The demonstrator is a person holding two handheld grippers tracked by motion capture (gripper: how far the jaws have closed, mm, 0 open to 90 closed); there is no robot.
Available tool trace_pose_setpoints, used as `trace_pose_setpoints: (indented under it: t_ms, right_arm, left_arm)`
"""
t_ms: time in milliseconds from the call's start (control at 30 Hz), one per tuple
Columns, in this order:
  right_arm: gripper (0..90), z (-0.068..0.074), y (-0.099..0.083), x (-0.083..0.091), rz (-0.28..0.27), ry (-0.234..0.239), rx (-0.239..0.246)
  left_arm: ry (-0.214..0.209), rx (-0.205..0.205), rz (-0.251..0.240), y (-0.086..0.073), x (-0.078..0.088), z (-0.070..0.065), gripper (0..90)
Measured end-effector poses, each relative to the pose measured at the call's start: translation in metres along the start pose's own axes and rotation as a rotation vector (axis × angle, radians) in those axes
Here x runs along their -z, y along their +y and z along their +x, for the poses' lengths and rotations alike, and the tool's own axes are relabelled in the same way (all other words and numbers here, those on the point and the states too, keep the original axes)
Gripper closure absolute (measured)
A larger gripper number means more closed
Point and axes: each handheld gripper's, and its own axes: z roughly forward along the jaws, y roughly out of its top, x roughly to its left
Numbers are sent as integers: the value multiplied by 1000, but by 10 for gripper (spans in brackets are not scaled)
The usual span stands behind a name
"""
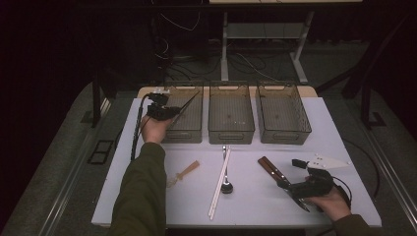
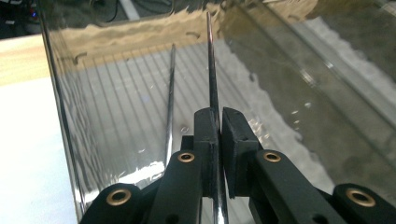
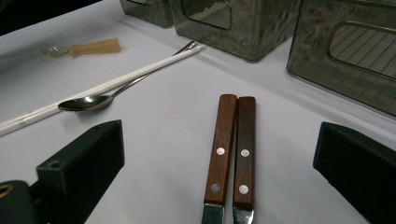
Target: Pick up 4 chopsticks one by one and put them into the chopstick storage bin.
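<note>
My left gripper (image 1: 164, 111) (image 2: 219, 122) is shut on a thin metal utensil (image 1: 189, 100) (image 2: 211, 70), seen edge-on, which slants up over the left smoked-plastic bin (image 1: 193, 129) (image 2: 116, 107). A mirror image of the utensil shows on the bin wall. Two wood-handled knives (image 1: 273, 170) (image 3: 232, 140) lie side by side on the white table, handles pointing away from me. My right gripper (image 1: 296, 183) (image 3: 219, 156) is open, low over the table, with one jaw on each side of the knives near where the blades begin. Neither jaw touches them.
A middle bin (image 1: 231, 129) and a right bin (image 1: 282, 130) stand in a row with the left one. White chopsticks (image 1: 219, 186) (image 3: 107, 84) and a metal spoon (image 1: 226, 186) (image 3: 88, 101) lie mid-table, a tan-handled small tool (image 1: 186, 171) (image 3: 91, 47) left of them. A white spatula-like piece (image 1: 327, 161) lies far right.
</note>
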Motion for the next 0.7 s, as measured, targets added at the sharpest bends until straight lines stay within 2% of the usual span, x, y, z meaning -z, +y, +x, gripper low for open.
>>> trace_pose_setpoints:
  t_ms: [167,333,433,633,700]
  right_arm:
    - [21,0,0,0,-1,0,1]
    - [21,0,0,0,-1,0,0]
    - [21,0,0,0,0,0,2]
    - [21,0,0,-1,5,-2,5]
    - [21,0,0,-1,4,-3,5]
  left_arm:
    - [11,-3,11,-1,-4,-1,833]
    - [29,-23,2,-1,-2,-2,725]
    - [17,-27,-12,0,1,-3,677]
    - [-24,-78,-27,0,10,-10,561]
    - [-56,-78,-34,-1,15,-13,517]
